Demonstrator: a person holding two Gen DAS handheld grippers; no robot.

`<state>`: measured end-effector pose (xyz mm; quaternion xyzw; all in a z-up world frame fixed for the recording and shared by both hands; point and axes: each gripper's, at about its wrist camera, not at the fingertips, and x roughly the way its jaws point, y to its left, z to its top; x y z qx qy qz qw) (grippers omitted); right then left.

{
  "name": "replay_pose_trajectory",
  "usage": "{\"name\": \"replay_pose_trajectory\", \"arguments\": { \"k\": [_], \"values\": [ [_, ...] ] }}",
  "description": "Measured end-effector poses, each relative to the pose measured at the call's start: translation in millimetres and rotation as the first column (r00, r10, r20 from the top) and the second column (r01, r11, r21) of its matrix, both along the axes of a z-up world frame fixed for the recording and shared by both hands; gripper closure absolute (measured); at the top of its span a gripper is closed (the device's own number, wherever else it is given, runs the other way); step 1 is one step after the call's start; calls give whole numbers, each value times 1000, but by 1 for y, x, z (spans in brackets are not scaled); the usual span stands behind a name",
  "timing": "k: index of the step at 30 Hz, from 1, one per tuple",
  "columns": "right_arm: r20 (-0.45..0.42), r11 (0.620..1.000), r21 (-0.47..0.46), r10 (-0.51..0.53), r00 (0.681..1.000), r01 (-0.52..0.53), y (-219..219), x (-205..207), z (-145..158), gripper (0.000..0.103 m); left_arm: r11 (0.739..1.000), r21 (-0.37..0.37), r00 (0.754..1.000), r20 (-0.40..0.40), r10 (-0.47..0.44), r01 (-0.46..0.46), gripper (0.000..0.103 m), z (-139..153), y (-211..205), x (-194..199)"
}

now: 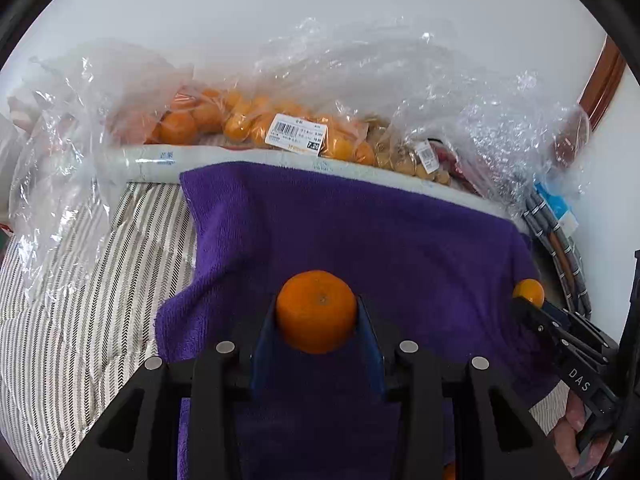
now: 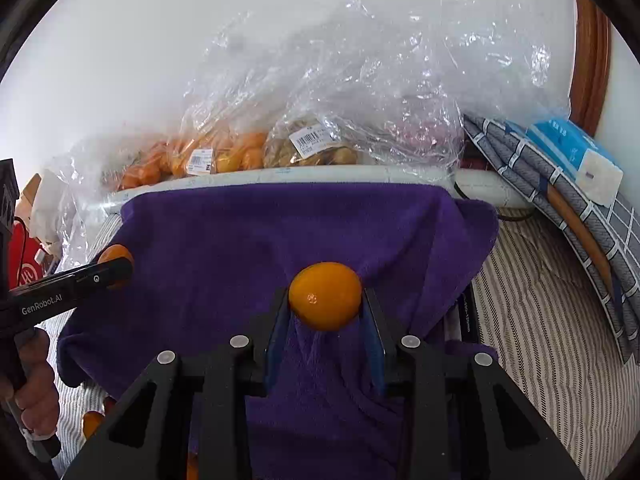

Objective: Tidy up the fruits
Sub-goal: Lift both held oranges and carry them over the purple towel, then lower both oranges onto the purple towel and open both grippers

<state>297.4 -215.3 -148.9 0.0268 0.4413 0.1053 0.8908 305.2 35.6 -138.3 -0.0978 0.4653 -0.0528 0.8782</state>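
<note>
Nearest our left wrist camera, the left gripper [image 1: 316,312] is clamped on a mandarin orange [image 1: 316,310], its blue pads pressing both sides of the fruit. In the right wrist view, the right gripper [image 2: 325,300] is likewise clamped on a smaller, smoother orange fruit [image 2: 325,295].

Both fruits hang over a purple towel [image 1: 360,232], which we see spread across a striped bedcover [image 1: 80,300]. The towel's left edge is rumpled and folds back on itself; its far edge runs just beside a white roll-like bolster [image 1: 160,162]. Striped cover lies bare to the left of the towel in the left view and to the right of it in the right view.

Behind the bolster, against the white wall [image 1: 280,8], clear plastic bags [image 1: 400,80] hold more oranges [image 1: 240,120] and small brownish fruit [image 2: 312,152], with price labels on them. To the far right we see a folded grey checked cloth [image 2: 560,184] and a blue tissue pack [image 2: 572,152].

A few loose oranges [image 2: 92,422] lie near the towel's near left corner, partly hidden by the gripper body.
</note>
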Motion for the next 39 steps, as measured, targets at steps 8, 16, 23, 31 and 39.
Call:
{"name": "replay_pose_trajectory", "arguments": {
  "k": [8,16,23,31,39],
  "values": [
    [-44,1000,-20,7,999,-8,4,2,-14,68,1000,25,999,-35,-11,12,66,-12,-9,4],
    [-43,1000,-14,10,999,-10,4,-3,-13,48,1000,24,999,-35,-12,13,56,-9,-9,4],
    [22,998,-59,-4,1000,5,7,-20,16,40,999,42,1000,3,-7,7,50,13,-11,-15],
    [92,997,-67,-22,996,28,7,-63,53,40,999,17,997,77,30,-32,50,52,-4,-56],
    [160,996,-19,-87,983,91,-8,-120,96,40,998,19,989,140,54,-58,50,94,2,-115]
  ]
}}
